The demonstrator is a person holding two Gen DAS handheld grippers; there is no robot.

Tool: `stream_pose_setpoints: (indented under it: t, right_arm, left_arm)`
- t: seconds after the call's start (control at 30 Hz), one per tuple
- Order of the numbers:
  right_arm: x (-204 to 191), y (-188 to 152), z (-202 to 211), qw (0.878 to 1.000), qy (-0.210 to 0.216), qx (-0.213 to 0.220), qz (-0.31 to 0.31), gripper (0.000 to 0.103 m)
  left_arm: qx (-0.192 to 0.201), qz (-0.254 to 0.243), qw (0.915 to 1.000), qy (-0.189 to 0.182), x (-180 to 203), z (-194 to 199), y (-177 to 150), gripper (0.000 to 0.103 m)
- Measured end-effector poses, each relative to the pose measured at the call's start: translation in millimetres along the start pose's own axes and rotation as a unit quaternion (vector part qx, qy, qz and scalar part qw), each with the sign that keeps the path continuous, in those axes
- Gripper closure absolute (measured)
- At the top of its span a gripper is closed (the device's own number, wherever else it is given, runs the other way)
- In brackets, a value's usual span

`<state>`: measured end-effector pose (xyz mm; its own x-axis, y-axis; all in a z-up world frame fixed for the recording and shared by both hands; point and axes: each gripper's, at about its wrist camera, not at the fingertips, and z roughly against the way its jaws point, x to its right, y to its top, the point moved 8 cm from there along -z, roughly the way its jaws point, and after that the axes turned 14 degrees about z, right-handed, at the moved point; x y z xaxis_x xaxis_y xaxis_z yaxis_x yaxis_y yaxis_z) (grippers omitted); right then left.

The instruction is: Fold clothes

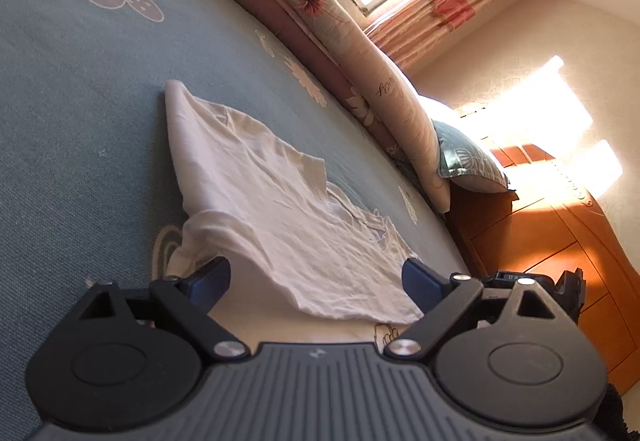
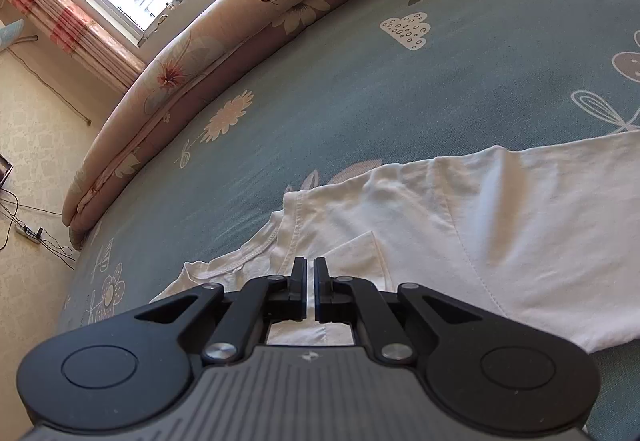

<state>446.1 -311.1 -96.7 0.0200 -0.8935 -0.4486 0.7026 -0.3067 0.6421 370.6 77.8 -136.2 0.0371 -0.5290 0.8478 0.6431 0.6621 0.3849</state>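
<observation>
White shirt (image 1: 276, 201) on our blue bedspread (image 1: 80, 121)

Our left gripper (image 1: 316, 277) hangs spread wide over the shirt's hem; our right gripper (image 2: 310, 273) looks clenched, whether pinching fabric we cannot tell.

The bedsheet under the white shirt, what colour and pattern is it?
The bedsheet is teal-blue with white flower and cloud drawings, clearest in the right wrist view.
</observation>
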Motion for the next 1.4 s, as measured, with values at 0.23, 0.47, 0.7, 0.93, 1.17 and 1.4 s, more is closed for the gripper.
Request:
stream_pose_setpoints:
  t: [0.23, 0.47, 0.7, 0.93, 1.17, 1.4]
  right_arm:
    - [-2, -14, 5, 1.0, -0.013, -0.014, 0.01, 0.094]
    - [3, -26, -4, 0.999, -0.027, -0.039, 0.018, 0.083]
    - [25, -33, -17, 0.999, -0.03, -0.042, -0.018, 0.076]
    - [28, -25, -22, 0.998, -0.061, -0.025, 0.007, 0.061]
    - [22, -47, -13, 0.998, 0.001, -0.045, -0.047, 0.055]
    - [37, -27, -30, 0.998, 0.029, -0.024, -0.058, 0.053]
  left_arm:
    - [0.114, 0.053, 0.9912, 0.044, -12, 21, 3, 0.012]
    - [0.127, 0.047, 0.9892, 0.056, -15, 22, 2, 0.012]
    - [0.125, 0.053, 0.9894, 0.051, -20, 23, 5, 0.011]
    - [0.124, 0.051, 0.9897, 0.052, -20, 24, 4, 0.011]
    - [0.123, 0.05, 0.9899, 0.052, -20, 26, 4, 0.011]
    - [0.121, 0.046, 0.9901, 0.053, -20, 25, 3, 0.011]
